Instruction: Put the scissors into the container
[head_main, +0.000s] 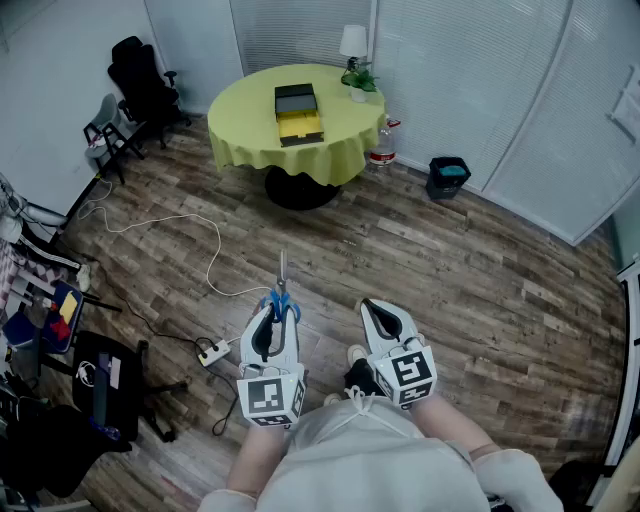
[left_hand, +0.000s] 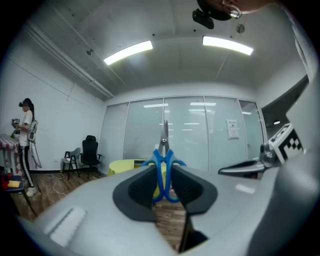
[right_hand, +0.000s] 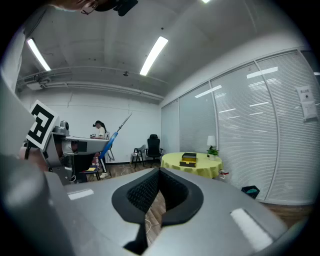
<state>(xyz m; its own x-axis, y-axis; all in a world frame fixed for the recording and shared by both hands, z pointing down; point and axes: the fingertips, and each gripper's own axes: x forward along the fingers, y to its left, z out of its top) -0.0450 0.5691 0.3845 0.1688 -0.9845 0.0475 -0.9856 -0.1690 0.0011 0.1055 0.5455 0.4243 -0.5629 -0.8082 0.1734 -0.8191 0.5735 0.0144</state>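
Carrying scissors (head_main: 281, 287) clamped by their blue handles in the left gripper (head_main: 273, 318), blades aimed straight ahead toward the black-and-yellow container (head_main: 298, 113) on the round yellow-green table (head_main: 240, 115), well apart across the floor; right gripper (head_main: 383, 318) alongside, jaws together, empty

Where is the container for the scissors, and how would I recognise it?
Look to the round table under a yellow-green cloth by the window blinds. At its middle sits a flat rectangular container, half dark grey, half yellow; the white lamp and small potted plant stand apart at the edge.
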